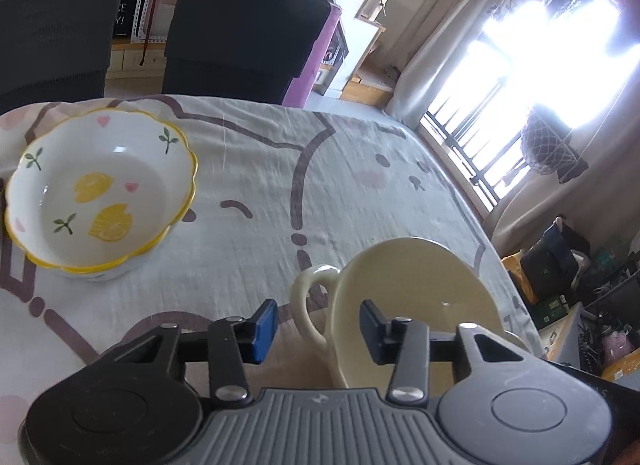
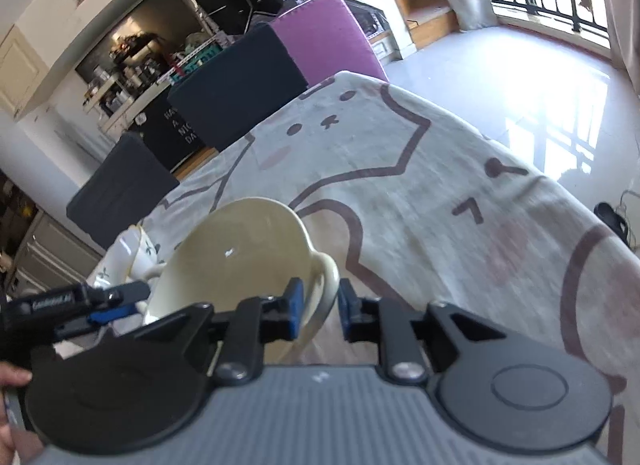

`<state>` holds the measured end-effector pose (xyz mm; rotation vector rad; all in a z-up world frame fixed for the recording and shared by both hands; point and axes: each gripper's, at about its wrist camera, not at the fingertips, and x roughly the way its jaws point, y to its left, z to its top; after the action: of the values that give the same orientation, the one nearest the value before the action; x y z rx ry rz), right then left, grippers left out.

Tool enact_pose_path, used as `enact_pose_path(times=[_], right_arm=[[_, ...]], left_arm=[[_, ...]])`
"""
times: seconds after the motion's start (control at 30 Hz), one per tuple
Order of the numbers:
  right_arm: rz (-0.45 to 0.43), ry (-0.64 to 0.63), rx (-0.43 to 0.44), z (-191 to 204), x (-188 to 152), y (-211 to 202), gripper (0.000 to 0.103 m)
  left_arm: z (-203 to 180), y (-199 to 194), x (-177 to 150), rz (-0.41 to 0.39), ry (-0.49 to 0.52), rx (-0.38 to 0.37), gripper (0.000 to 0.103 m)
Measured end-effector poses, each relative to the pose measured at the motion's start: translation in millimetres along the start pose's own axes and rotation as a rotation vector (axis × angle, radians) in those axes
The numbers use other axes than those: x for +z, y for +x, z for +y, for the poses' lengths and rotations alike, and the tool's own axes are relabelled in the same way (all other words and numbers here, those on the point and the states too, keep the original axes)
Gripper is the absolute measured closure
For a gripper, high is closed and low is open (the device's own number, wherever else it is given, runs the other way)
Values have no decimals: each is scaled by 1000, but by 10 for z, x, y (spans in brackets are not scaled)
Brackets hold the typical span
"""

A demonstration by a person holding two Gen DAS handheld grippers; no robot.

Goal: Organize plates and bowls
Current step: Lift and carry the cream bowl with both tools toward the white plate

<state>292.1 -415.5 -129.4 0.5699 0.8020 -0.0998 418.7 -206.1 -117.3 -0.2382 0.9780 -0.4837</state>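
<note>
A cream bowl with loop handles hangs tilted over the table. My right gripper is shut on one handle, with one pad inside the rim and the other outside the loop. My left gripper straddles the opposite handle and the rim; its left pad stands apart from the handle, so it is open. The left gripper also shows in the right wrist view, low on the left beside the bowl. A white lemon-print bowl with a wavy yellow rim rests on the cloth to the left.
A pale tablecloth with brown cartoon outlines covers the table. Two dark chairs and a purple chair stand at the far edge. The table's right edge drops toward the bright window and floor clutter.
</note>
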Motion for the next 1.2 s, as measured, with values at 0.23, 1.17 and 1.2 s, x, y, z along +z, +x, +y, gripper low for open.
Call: enact_pose_path(times=[0.23, 1.17, 1.2], right_arm=[[12, 4, 0, 8, 51, 165, 80], [-41, -203, 34, 613, 91, -466, 79], [-44, -202, 44, 660, 72, -537, 79]], left_arm=[[4, 108, 27, 4, 35, -4, 76], [-177, -1094, -106, -151, 96, 46, 76], [-186, -1201, -135, -161, 98, 54, 76]])
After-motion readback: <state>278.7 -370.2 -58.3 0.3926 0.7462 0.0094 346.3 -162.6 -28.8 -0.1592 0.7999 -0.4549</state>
